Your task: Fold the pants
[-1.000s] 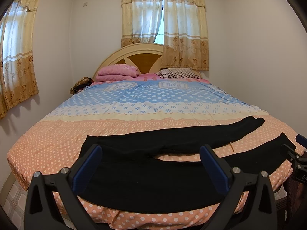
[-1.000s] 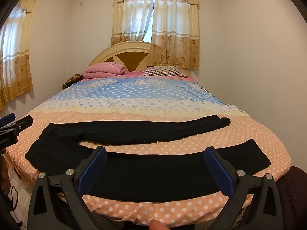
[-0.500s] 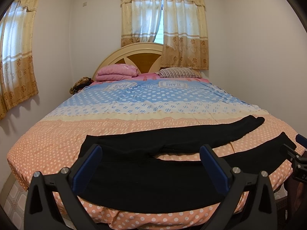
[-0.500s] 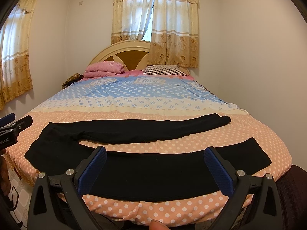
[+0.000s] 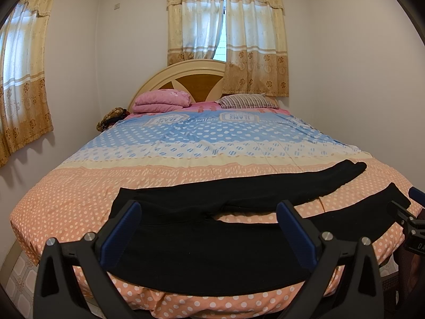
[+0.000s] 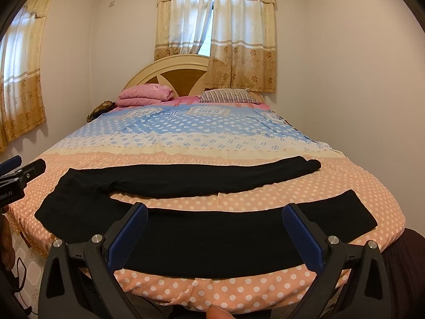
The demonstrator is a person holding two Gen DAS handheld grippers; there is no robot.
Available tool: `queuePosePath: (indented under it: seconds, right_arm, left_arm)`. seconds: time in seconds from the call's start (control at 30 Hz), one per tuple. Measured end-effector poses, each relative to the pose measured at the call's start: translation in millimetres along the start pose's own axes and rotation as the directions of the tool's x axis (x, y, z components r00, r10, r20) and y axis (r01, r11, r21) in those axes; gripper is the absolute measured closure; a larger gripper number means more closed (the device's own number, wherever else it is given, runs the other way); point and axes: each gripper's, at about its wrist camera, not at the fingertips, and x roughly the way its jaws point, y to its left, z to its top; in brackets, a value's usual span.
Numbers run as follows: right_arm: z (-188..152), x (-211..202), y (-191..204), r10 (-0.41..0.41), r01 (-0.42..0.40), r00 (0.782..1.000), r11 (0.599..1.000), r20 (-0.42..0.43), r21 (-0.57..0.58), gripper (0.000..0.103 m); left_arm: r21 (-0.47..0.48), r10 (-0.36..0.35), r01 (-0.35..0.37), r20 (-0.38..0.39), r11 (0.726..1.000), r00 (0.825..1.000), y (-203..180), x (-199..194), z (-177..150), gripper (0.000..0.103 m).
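- Black pants lie flat across the bed's foot, long axis left-right, waistband left.
- Left gripper and right gripper hover spread wide, empty; left's nearer the waist, right nearer the cuffs.

White walls; curtained window; arched headboard; tiled floor.

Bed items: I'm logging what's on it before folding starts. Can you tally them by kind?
Black pants: 1
Pink folded blanket: 1
Striped pillow: 1
Brown patterned bundle at the bed's far left edge: 1
Total: 4
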Motion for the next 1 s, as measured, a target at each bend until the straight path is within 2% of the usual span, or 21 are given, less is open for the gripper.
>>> queuePosePath:
  seconds: [0.63, 1.0]
  right_arm:
    - [-3.3, 3.9, 1.4, 0.007, -0.008, 1.0, 1.0, -0.014, -0.005, 0.001]
    - [-9.6, 19.9, -1.0, 0.024, -0.024, 0.999, 1.0, -0.048, -0.008, 0.001]
  left_arm:
    - [0.004, 0.0, 0.0, -0.009, 1.0, 1.0, 0.5, 2.9, -3.4, 0.0]
    - [0.012, -0.002, 0.003, -0.069, 1.0, 0.998, -2.9, 23.8, -13.7, 0.0]
